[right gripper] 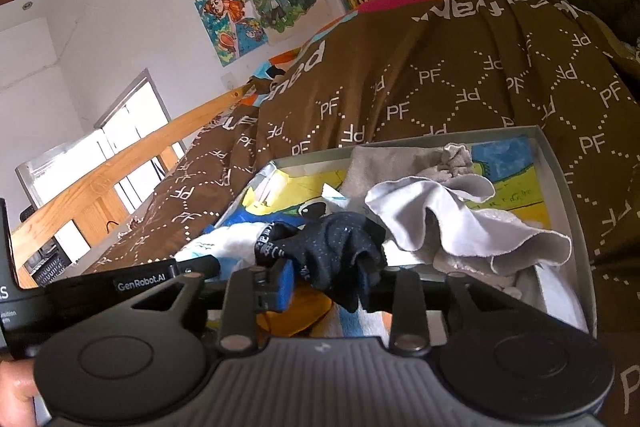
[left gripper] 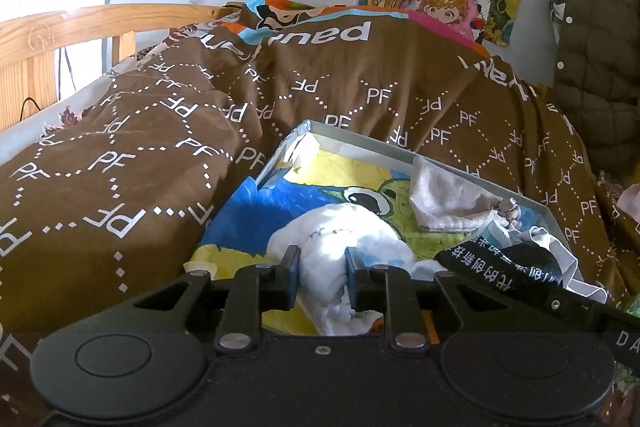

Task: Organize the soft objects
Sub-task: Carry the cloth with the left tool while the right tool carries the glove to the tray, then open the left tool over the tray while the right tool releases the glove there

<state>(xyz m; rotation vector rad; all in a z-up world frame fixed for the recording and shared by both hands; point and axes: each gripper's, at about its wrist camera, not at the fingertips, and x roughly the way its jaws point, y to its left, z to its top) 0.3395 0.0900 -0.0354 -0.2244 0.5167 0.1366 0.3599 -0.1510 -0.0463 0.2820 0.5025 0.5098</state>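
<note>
Claw on the left (left gripper: 321, 277) sat at the lower centre of its frame, pads parted loosely around a white cloth (left gripper: 340, 247) lying in the shallow box (left gripper: 400, 147) on the bed. At the lower centre of its own view, the right claw (right gripper: 332, 285) stood part open with a black sock (right gripper: 336, 247) draped between its pads, over the same box. Both pieces seemed to be at the dropping-off step; next, each claw would need to back clear without snagging fabric.
</note>
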